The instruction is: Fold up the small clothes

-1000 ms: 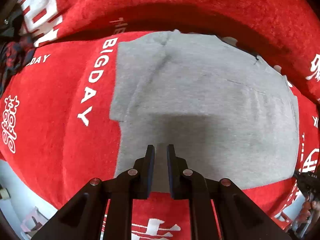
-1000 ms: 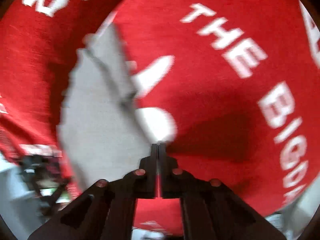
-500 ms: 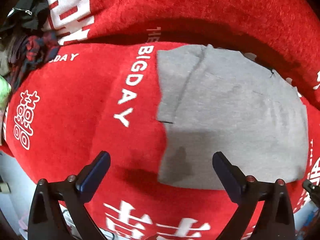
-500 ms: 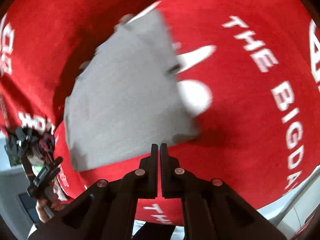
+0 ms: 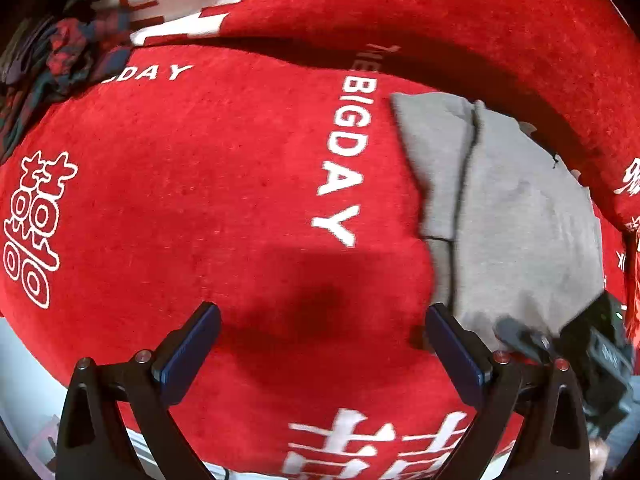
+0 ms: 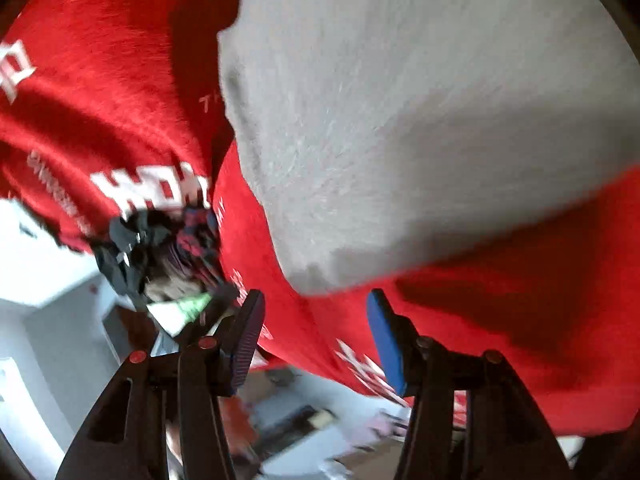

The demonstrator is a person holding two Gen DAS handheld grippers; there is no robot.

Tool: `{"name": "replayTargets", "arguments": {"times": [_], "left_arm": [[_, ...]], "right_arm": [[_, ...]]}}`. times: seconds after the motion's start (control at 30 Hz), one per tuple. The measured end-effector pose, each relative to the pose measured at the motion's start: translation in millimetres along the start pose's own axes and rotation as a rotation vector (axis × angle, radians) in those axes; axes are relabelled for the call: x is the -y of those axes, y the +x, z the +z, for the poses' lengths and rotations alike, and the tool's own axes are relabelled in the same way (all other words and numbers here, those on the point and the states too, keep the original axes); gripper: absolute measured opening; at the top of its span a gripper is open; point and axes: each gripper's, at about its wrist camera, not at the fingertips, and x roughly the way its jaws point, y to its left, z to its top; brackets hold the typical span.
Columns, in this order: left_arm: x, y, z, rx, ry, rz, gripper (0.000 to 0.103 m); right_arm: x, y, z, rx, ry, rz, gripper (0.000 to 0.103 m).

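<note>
The grey garment (image 5: 516, 216) is lying folded flat on the red blanket (image 5: 200, 208), off to the right in the left wrist view and filling the upper part of the right wrist view. The left hand-held gripper (image 5: 320, 344) is hanging released over bare blanket beside the garment, its jaws wide with nothing between them. The right hand-held gripper (image 6: 316, 340) has just been opening its jaws; they are standing parted just short of the garment's near edge, gripping nothing.

The risk, as I judge it, is that the plush pile is dragging on the cloth, so a gripper brushing the folded edge could be pulling the layers apart or catching blanket along with cloth.

The blanket is carrying white lettering and is draping over a raised surface. A heap of dark clothes (image 5: 60, 48) is sitting at its far left. Pale floor and blurred clutter are showing below the edge.
</note>
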Motion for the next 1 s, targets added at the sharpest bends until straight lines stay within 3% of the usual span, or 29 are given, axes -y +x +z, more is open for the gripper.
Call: {"name": "replayTargets", "arguments": {"times": [0.07,0.1,0.13,0.23,0.37,0.43,0.53,0.63,0.7,0.77,1.0], "left_arm": [[-10,1,3,-0.005,-0.002,-0.009,0.102],[-10,-3,6,-0.005,-0.002,-0.014,0.102],[-14,-3,8,0.000,0.000,-0.022,0.102],[-13,-12,4,0.021,0.018,-0.030,0.102],[-10,1,2,-0.011,0.044,-0.028,0.102],[-6,0,1,-0.006,0.057,-0.054,0.102],[4,3,-1,0.000,0.101,-0.057,0.102],[12,9,-2,-0.015,0.096,-0.083,0.102],[16,12,-2,-0.017,0.084,-0.092,0.102],[18,14,-2,-0.019,0.075,-0.095,0.102],[4,24,-5,-0.043,0.037,-0.047,0.102]], "right_arm": [[2,15,0,0.008,0.063,0.017,0.050],[0,20,-1,0.009,0.078,0.026,0.021],[-4,21,-1,0.011,0.084,0.026,0.009],[-19,14,-4,0.017,0.025,0.027,0.008],[-18,26,-9,-0.027,-0.040,-0.184,0.008],[-20,30,-14,-0.087,-0.069,-0.213,0.014],[-42,24,-23,-0.168,-0.175,-0.264,0.015],[-78,-6,-16,-0.062,-0.319,-0.275,0.015],[-106,-18,3,0.038,-0.409,-0.358,0.013],[-123,-17,23,0.079,-0.457,-0.396,0.011],[-146,46,91,0.125,-0.545,-0.497,0.011]]}}
